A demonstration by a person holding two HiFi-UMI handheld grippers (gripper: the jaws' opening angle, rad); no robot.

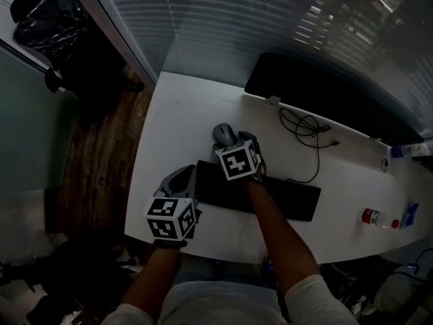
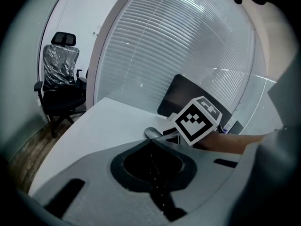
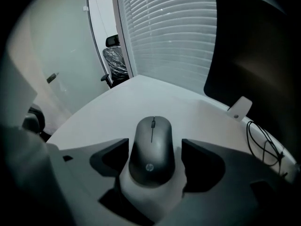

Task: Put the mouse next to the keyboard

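A grey mouse (image 1: 222, 135) lies on the white desk (image 1: 176, 120), just beyond the left end of the black keyboard (image 1: 287, 200). My right gripper (image 1: 237, 145) hangs over it, pointing steeply down. In the right gripper view the mouse (image 3: 152, 149) sits between the jaws of that gripper (image 3: 154, 153), which stand open, with a clear gap at the right pad. My left gripper (image 1: 183, 179) hovers by the keyboard's left end near the desk's front edge. In its own view that gripper (image 2: 151, 140) has its tips together and nothing held; the mouse (image 2: 151, 133) shows just beyond them.
A black monitor (image 1: 318, 90) stands at the back of the desk, with loose cables (image 1: 308, 128) in front of it. A bottle (image 1: 379, 219) lies at the right end. An office chair (image 1: 47, 12) stands on the floor to the far left.
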